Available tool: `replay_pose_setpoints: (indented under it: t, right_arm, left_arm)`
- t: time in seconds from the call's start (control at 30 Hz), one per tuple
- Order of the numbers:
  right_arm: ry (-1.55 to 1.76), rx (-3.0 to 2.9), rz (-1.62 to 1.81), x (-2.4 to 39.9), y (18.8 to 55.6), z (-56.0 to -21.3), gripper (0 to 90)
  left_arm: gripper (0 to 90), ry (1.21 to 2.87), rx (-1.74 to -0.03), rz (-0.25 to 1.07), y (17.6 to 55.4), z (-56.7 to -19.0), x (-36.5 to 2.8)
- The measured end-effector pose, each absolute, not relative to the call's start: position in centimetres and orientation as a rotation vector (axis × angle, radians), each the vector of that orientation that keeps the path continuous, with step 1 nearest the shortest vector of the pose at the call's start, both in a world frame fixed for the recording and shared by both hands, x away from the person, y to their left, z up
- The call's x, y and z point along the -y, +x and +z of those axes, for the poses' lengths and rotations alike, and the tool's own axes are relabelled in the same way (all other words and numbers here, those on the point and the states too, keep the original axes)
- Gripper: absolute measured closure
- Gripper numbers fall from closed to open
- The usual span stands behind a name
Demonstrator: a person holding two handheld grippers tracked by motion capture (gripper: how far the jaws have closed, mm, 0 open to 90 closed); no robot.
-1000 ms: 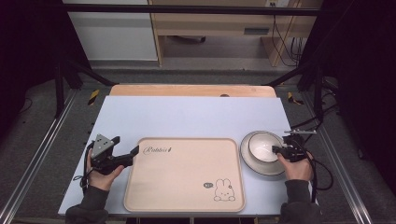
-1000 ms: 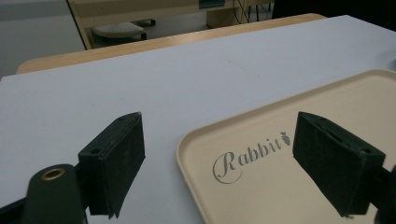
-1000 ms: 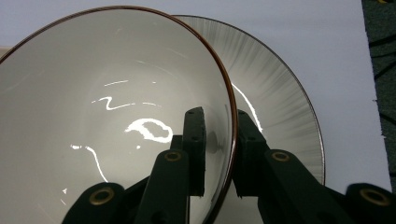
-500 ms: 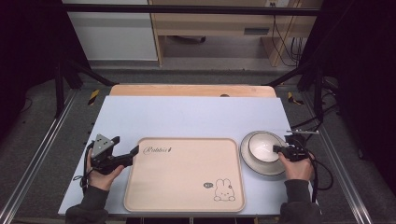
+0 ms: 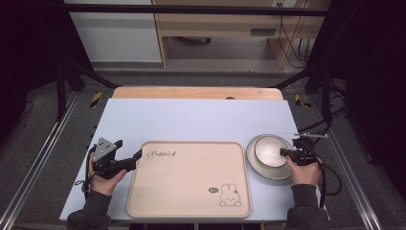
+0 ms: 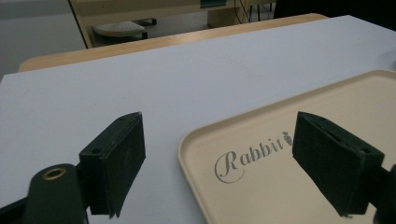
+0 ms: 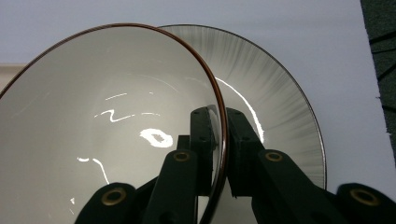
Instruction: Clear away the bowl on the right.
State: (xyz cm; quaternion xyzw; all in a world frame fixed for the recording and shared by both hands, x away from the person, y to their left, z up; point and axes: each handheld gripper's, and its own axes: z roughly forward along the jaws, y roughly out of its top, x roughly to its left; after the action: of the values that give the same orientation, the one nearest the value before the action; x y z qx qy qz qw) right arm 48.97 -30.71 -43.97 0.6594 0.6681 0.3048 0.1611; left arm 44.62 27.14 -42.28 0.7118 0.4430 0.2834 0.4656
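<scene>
One tray (image 5: 189,179), one bowl (image 5: 269,151), one plate (image 5: 258,167) and two grippers are counted on the bench (image 5: 191,120). The tray, beige with rounded corners, is printed with the word "Rabbit" (image 6: 254,154) near its upper left corner and a small rabbit figure (image 5: 230,195) near its lower right corner. It lies flat at the middle of the bench's near half.

The bowl is white inside with a thin brown rim (image 7: 219,112) and sits on the grey-rimmed plate, at 3 o'clock from the tray and just beside it. The right gripper (image 5: 287,153) is held at 3 o'clock from the bowl, and its jaws are closed onto the bowl's rim, one jaw inside the bowl and one outside.

The left gripper (image 5: 136,157) is held by a hand (image 5: 103,177) at 9 o'clock from the tray, its tips at the tray's upper left corner. Its jaws are spread wide with nothing between them; in the left gripper view the tray's corner is seen between the two pads (image 6: 116,163).
</scene>
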Motion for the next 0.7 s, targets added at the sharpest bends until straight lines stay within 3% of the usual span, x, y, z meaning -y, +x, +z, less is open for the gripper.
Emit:
replay_pose_setpoints:
  t: [0.7]
  right_arm:
    - [1.86,-1.901,0.887,30.56,48.63,-43.38,82.6]
  left_arm:
    - [17.2,1.745,-1.092,0.698,44.58,-42.2,-27.23]
